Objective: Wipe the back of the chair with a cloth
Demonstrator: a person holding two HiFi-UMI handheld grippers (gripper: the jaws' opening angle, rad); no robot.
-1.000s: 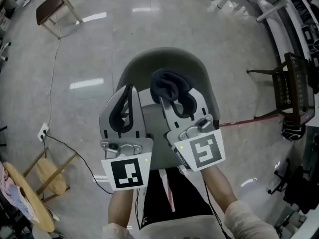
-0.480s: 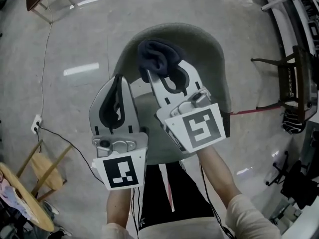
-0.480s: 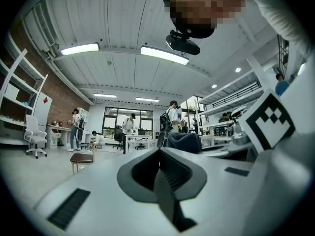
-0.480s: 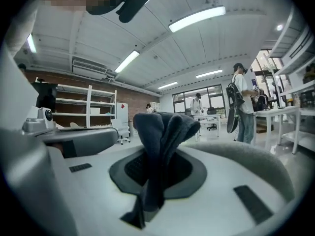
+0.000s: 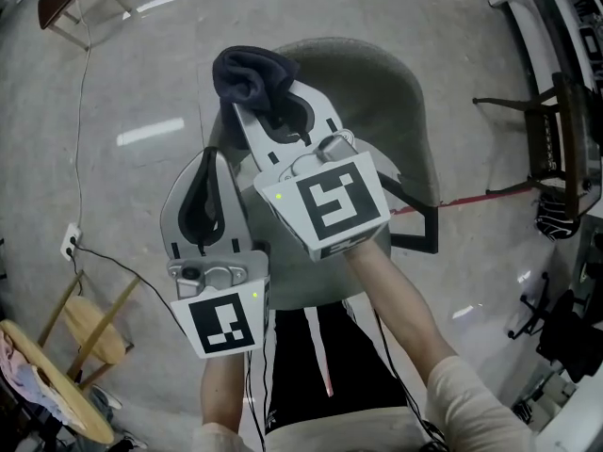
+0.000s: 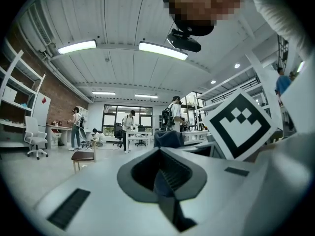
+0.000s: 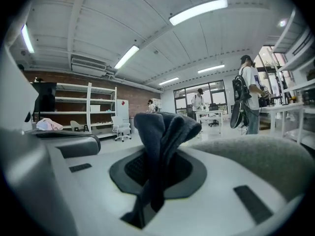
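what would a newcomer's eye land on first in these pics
First the big black-and-white marker cube on the right gripper, mid-frame in the head view. Next the dark cloth bunched in that gripper's shut jaws, up at the left rim of the grey chair. Lower left, the left gripper is shut with nothing in it.

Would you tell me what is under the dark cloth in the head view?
The cloth, clamped in the right gripper, sits over the left rim of the grey chair back. The rim beneath it is covered, so contact cannot be confirmed.
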